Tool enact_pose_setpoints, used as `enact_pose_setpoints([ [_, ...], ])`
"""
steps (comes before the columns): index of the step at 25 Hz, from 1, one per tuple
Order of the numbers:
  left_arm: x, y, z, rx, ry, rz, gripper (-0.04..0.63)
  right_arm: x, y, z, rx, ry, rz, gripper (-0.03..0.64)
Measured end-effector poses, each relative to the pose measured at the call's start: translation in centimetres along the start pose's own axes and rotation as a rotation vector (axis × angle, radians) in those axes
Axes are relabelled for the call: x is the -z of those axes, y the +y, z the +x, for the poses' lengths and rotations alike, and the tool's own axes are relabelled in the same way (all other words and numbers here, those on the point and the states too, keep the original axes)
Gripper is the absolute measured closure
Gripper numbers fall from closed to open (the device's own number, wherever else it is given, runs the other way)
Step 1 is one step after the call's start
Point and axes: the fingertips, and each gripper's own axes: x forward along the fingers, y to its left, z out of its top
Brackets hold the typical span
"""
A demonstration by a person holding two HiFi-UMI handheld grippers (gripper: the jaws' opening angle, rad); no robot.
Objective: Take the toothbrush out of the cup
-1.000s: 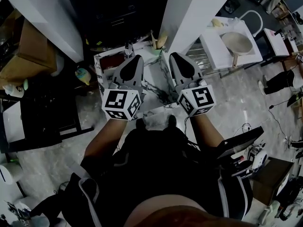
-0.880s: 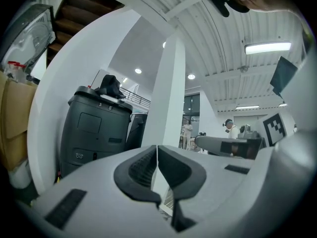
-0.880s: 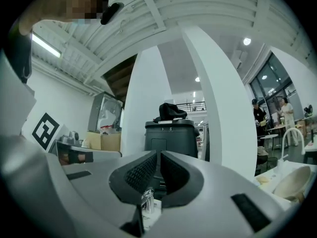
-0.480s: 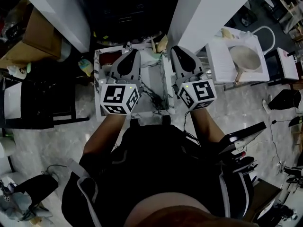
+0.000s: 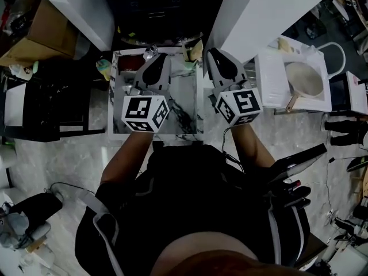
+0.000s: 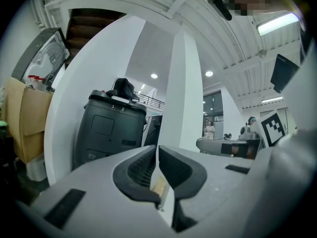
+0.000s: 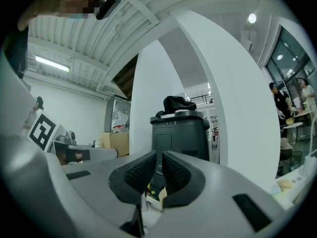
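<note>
The left tongs (image 6: 157,150) and the right tongs (image 7: 159,158) are both clenched on nothing, side by side above the counter (image 5: 190,121). The cup (image 5: 195,51) stands just beyond their tips, between them. The toothbrush is too small to make out.

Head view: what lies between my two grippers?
Bare marble tabletop with dark veins between the left gripper and right gripper, seen in the head view; small items at the far edge are too dim to name.
</note>
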Motion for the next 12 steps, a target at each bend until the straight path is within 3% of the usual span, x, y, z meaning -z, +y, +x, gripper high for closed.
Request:
enact_pose_setpoints([
  [2,0.6,-0.1,0.5,-0.012,0.005,-0.003,0.566,0.6,-0.5,0.2,-0.017,0.007,0.006,0.581],
  [5,1.9,-0.1,1.2,-0.028,0.03,-0.014,0.523,1.8,-1.1,0.8,-0.052,0.024,0.02,0.518],
  [12,5.3,-0.3,3.0,-0.044,0.087,-0.018,0.485,5.3,-3.2,2.3,-0.087,0.061,0.028,0.505],
])
